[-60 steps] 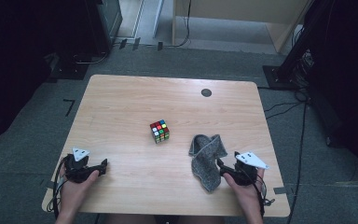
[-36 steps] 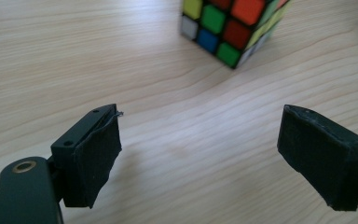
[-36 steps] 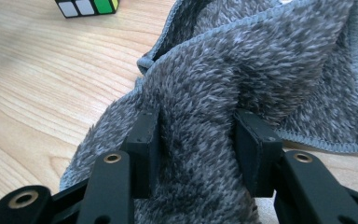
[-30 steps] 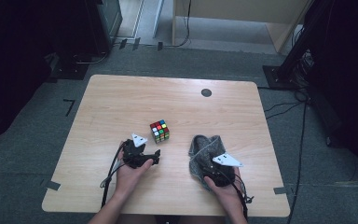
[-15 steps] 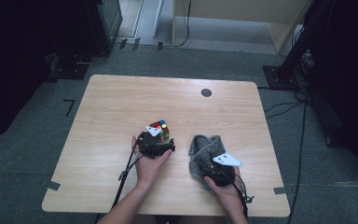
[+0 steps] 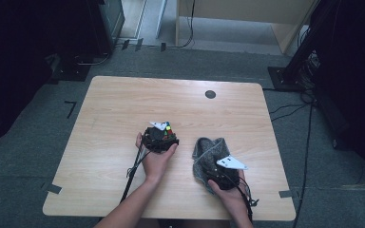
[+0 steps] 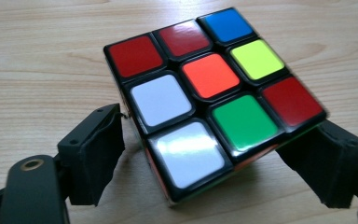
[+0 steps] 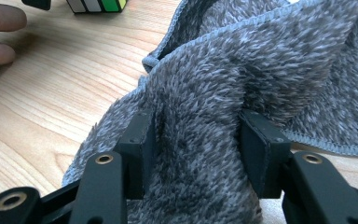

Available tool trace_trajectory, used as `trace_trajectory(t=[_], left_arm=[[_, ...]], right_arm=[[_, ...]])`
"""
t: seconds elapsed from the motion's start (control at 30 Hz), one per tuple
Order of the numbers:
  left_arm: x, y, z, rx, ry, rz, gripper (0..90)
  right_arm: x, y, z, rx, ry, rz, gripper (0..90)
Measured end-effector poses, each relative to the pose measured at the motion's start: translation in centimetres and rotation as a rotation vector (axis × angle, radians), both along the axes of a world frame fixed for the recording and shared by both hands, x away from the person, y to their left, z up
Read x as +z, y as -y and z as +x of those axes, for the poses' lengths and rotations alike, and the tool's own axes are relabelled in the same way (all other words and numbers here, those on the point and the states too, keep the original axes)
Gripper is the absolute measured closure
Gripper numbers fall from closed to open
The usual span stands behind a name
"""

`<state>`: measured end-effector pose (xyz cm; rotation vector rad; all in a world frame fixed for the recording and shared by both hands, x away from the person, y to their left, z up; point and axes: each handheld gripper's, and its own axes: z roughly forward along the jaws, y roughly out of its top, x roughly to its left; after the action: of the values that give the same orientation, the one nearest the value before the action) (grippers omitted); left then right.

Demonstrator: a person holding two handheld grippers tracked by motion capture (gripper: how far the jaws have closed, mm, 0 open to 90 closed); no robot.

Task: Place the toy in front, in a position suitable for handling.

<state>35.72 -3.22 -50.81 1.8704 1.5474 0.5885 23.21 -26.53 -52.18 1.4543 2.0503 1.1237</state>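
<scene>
Your left gripper (image 7: 214, 186) jaws, just closing, straddle the scrambled plastic puzzle cube (image 7: 209, 100) corner-on, pads apart from it: at six o'clock it may twist out. Your right gripper (image 8: 196, 140) is clamped on the fuzzy grey cloth (image 8: 261, 70); only a bunched fold is caught, so it could slip.

Your left tongs (image 6: 164, 133) cover most of the cube (image 6: 168, 127) from above; your right tongs (image 6: 221, 176) hide the cloth's (image 6: 208, 148) near fold.

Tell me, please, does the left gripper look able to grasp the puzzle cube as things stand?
Probably yes: the puzzle cube already sits between the left gripper jaws, which have just been closing, with nothing in between.
</scene>
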Motion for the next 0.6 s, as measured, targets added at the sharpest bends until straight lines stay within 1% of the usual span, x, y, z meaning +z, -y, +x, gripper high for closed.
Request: trace_trajectory(t=[0.03, 0.1, 0.17, 0.23, 0.27, 0.3, 0.33, 0.4, 0.47, 0.5, 0.53, 0.57, 0.6], left_arm=[[0.0, -0.1, -0.1, -0.012, 0.006, 0.008, 21.6], [0.2, -0.2, -0.2, -0.03, 0.022, 0.027, 26.9], [0.2, -0.5, -0.3, -0.06, 0.022, 0.028, 28.0], [0.2, -0.9, -0.4, -0.102, 0.024, 0.027, 29.9], [0.2, -1.4, -0.7, -0.162, 0.034, 0.031, 30.4], [0.2, -1.4, -0.7, -0.162, 0.034, 0.031, 30.7], [0.2, -1.7, -0.8, -0.2, 0.037, 0.026, 30.7], [0.1, -2.4, -1.3, -0.275, 0.051, 0.04, 31.3], [0.1, -3.1, -1.6, -0.342, 0.056, 0.03, 31.4], [0.0, -3.3, -1.8, -0.359, 0.061, 0.032, 31.4], [0.0, -3.5, -2.0, -0.365, 0.063, 0.032, 31.4], [-0.1, -3.7, -2.1, -0.364, 0.062, 0.027, 31.3], [-0.1, -3.7, -2.1, -0.354, 0.052, 0.027, 28.9]], right_arm=[[0.0, 0.0, 0.0, 0.0, 0.0, -0.001, 50.4], [0.0, 0.0, 0.0, 0.001, 0.0, -0.003, 50.3], [0.0, 0.0, 0.0, 0.001, 0.0, -0.003, 50.3], [0.0, -0.1, 0.0, 0.001, 0.0, -0.004, 50.2], [0.0, -0.1, 0.0, 0.002, 0.0, -0.004, 50.1], [0.0, 0.0, 0.0, 0.002, 0.0, -0.004, 50.1], [0.0, 0.0, 0.0, 0.002, 0.0, -0.004, 50.1], [0.0, 0.0, 0.0, 0.003, 0.0, -0.003, 49.9], [0.0, -0.1, 0.0, 0.004, -0.001, -0.004, 49.8], [0.0, -0.1, 0.0, 0.004, -0.001, -0.004, 49.8], [0.0, -0.1, 0.0, 0.003, -0.001, -0.004, 49.7], [0.0, -0.1, 0.0, 0.004, 0.0, -0.005, 49.7], [0.0, -0.1, 0.0, 0.004, 0.001, -0.007, 49.5]])
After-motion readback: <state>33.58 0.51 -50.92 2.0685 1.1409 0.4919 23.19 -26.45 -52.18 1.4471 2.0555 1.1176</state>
